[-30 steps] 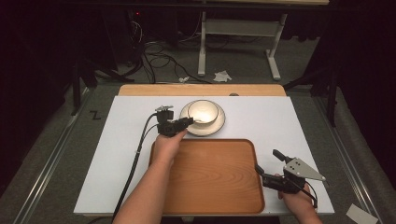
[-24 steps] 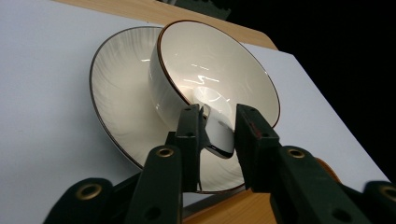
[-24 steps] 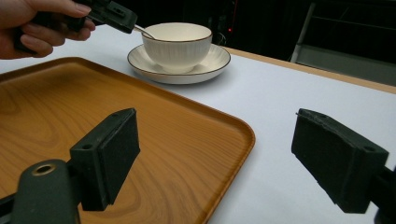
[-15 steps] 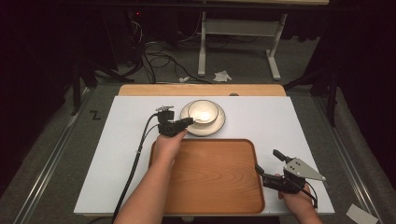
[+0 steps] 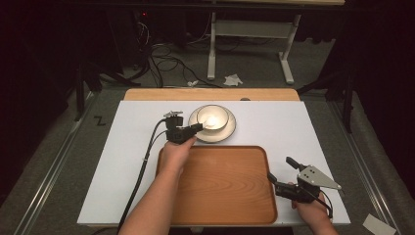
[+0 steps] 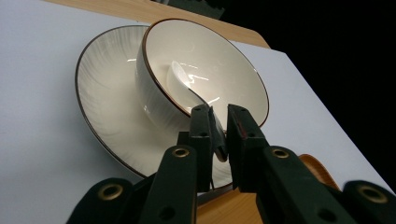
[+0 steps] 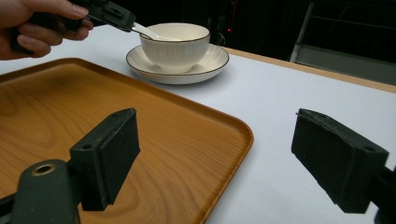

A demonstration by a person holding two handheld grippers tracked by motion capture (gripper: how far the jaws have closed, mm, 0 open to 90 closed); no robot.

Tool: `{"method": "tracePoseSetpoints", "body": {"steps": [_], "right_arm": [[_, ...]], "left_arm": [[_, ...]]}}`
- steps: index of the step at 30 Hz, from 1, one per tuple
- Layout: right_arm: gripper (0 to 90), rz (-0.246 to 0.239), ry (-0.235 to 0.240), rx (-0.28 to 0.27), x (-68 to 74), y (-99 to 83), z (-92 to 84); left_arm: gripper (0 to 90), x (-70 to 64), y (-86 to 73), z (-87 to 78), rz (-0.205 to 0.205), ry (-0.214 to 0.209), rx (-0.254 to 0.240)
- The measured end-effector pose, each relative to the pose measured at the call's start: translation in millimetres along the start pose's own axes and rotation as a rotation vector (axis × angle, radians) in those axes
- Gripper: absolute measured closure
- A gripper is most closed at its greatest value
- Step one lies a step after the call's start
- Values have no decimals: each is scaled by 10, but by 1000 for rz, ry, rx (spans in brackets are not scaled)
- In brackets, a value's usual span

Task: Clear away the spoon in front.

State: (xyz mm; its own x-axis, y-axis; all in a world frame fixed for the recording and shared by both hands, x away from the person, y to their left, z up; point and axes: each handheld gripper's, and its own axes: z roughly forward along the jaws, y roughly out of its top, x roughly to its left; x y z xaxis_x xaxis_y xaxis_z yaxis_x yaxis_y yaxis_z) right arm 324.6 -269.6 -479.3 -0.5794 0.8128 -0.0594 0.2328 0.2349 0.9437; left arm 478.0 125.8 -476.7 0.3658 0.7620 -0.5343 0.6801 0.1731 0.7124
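White table point(image 5: 122, 161), wooden tray point(image 5: 220, 186) nearby

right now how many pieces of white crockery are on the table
3: a saucer on the white table beyond the wooden tray, a bowl standing on that saucer, and a spoon lying in the bowl, its handle between the left gripper fingers.

Wooden tray point(image 5: 230, 188), at table's point(image 5: 127, 147) near edge; crumpled paper point(image 5: 233, 79) and cables point(image 5: 166, 54) on floor beyond far edge.
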Motion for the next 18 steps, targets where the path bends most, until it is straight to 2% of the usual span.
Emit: {"method": "tracePoseSetpoints", "body": {"steps": [13,18], "right_arm": [[164,2,1,1,-5,-3,4],[164,1,1,-1,-14,-4,4]], "left_arm": [[860,-28,-3,-11,13,-11,-1],[861,-55,-2,-15,30,-13,-7]]}}
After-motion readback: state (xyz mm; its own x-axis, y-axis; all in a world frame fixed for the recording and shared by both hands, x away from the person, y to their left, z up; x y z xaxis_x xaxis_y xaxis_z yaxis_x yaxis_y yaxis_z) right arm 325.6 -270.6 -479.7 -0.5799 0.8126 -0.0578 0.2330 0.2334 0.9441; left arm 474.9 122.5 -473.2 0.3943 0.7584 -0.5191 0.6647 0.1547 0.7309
